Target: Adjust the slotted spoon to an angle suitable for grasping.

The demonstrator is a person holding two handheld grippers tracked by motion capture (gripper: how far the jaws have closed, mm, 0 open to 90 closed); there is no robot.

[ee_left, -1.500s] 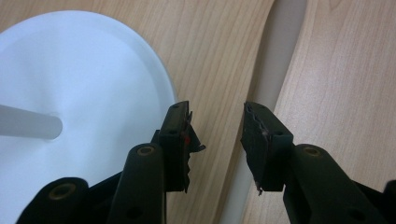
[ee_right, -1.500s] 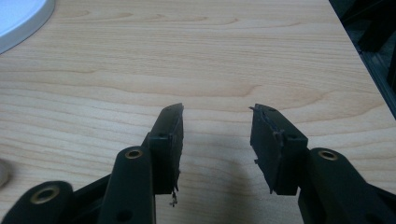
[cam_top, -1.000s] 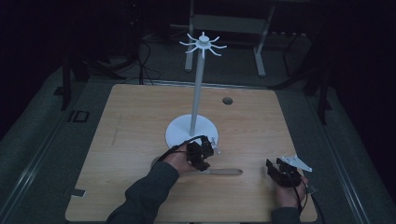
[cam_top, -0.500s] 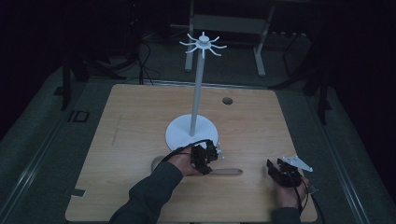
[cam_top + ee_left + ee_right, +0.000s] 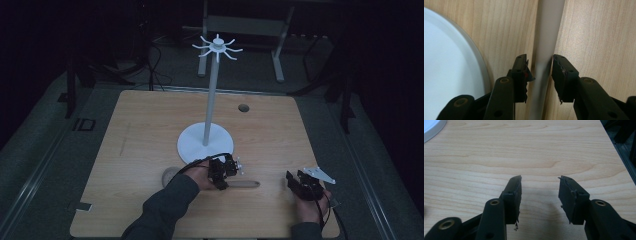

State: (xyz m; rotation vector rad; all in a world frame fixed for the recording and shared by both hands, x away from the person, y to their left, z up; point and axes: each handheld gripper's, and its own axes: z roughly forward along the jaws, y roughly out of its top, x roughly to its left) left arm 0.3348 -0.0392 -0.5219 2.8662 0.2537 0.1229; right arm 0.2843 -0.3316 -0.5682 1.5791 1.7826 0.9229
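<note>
Left gripper (image 5: 539, 65) had its jaws parted around a pale grey rod (image 5: 546, 50) lying flat on the wooden table (image 5: 594, 32); one jaw sat on each side of the rod, very close, but actual contact could not be told, so not clearly clamped. In the high view the left gripper (image 5: 227, 170) sat just in front of the white round base (image 5: 192, 145) of the stand, and the rod (image 5: 245, 184) stuck out from it to the right along the table (image 5: 150, 125). A round disc end (image 5: 170, 175) lay just left of the hand, near the base; whether it joined the rod could not be told. Right gripper (image 5: 539, 185) was wide open, nothing between the jaws, hovering over bare wood (image 5: 536, 150), with the base edge (image 5: 432, 128) at the far left corner of its view. In the high view the right gripper (image 5: 297, 181) was well right of the base, apart from the rod tip, grey plate (image 5: 318, 174) on top. Counts: two grippers, one rod, one stand with one tall pole (image 5: 212, 95) and one pronged hook crown (image 5: 217, 46) on top, one small dark hole (image 5: 243, 107) in the table behind the base.
</note>
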